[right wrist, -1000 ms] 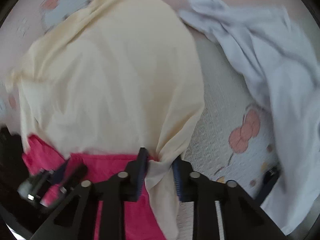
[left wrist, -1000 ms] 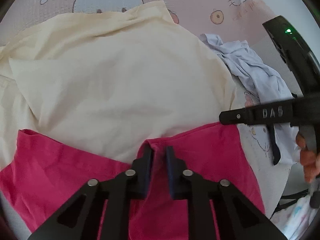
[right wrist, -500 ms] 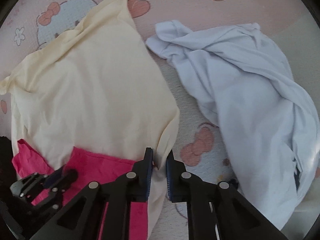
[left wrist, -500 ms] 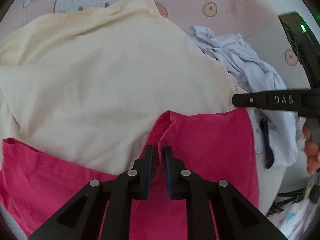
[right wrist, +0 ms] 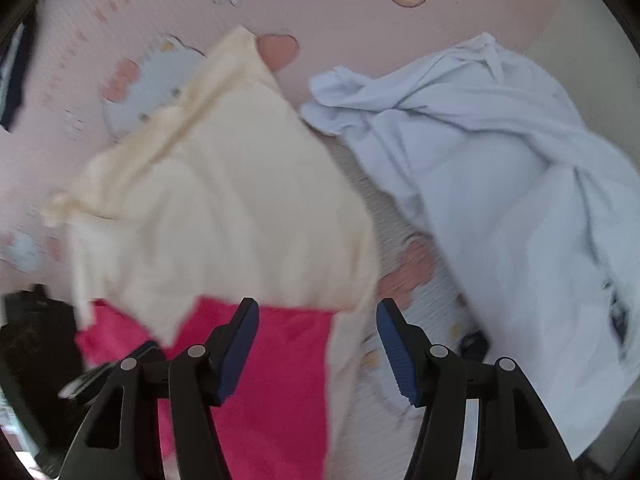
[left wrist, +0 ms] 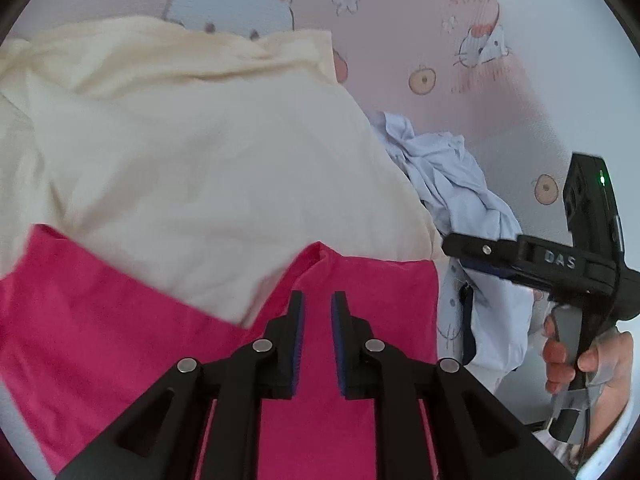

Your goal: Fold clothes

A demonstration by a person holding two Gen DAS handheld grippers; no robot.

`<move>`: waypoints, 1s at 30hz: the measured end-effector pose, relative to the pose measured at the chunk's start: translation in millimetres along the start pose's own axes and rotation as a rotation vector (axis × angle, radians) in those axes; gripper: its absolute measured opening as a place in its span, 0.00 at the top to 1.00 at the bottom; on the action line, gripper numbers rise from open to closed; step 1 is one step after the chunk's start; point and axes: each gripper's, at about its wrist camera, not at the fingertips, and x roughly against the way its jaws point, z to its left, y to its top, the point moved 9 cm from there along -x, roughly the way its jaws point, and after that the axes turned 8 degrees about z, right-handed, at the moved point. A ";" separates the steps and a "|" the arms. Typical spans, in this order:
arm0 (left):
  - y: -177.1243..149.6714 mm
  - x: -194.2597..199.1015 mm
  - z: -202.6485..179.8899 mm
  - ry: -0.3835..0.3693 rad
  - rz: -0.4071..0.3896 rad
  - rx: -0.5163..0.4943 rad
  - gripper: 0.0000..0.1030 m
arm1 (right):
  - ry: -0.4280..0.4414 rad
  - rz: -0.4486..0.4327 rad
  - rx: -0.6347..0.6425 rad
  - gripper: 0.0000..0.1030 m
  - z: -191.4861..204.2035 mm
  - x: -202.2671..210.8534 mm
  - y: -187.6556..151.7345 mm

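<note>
Released from the right gripper (right wrist: pixel 318 344), the cream shirt (right wrist: pixel 240 220) lay flat as those jaws were opening, empty. Left gripper (left wrist: pixel 318 340) jaws stayed pinched on the pink cloth (left wrist: pixel 120 320).

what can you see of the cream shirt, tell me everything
The cream shirt is a pale yellowish, soft, thin-looking knit garment, spread fairly flat on the pink cartoon-print sheet, with wrinkles and a bunched hem or seam along its far edge. Its near part lies over the pink garment, which sticks out beneath it. Its right edge nearly meets the crumpled pale blue garment. In the right wrist view one corner trails down between the opening jaws of the right gripper, no longer pinched.
</note>
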 end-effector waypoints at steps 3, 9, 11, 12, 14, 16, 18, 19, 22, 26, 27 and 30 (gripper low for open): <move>-13.1 4.2 7.8 -0.007 0.035 0.035 0.89 | 0.016 0.021 -0.019 0.41 2.8 -2.2 -25.4; -39.8 9.3 28.7 -0.004 0.077 0.103 0.88 | -0.006 0.077 -0.023 0.41 7.1 -12.2 -37.9; -48.5 13.3 34.7 -0.011 0.080 0.132 0.75 | 0.004 0.084 -0.050 0.41 -0.3 -12.8 -41.5; -50.1 12.4 35.7 -0.014 0.081 0.142 0.63 | 0.022 0.095 -0.057 0.41 -2.6 -15.4 -42.7; -51.8 11.7 38.3 -0.043 0.076 0.186 0.21 | 0.057 0.117 -0.072 0.41 -7.0 -20.5 -45.0; -50.9 13.2 40.1 -0.100 0.051 0.238 0.21 | 0.058 0.131 -0.060 0.41 -8.9 -22.6 -47.3; -47.0 13.9 40.7 -0.111 0.029 0.252 0.21 | 0.041 0.120 -0.042 0.41 -9.7 -22.8 -45.1; -45.5 14.3 40.5 -0.101 0.023 0.242 0.21 | 0.039 0.119 -0.042 0.41 -10.5 -23.9 -43.7; -49.3 10.8 34.1 -0.024 0.054 0.145 0.21 | 0.063 0.135 -0.063 0.41 -11.1 -29.2 -40.4; -58.6 11.4 42.3 0.091 0.057 0.092 0.21 | 0.044 0.113 -0.034 0.41 -9.5 -32.8 -29.8; -61.2 11.7 47.2 0.100 0.055 0.106 0.21 | 0.016 0.109 -0.017 0.41 -9.7 -34.5 -27.6; -69.5 10.5 59.9 0.112 0.055 0.144 0.22 | -0.004 0.129 0.014 0.46 -4.5 -43.0 -25.9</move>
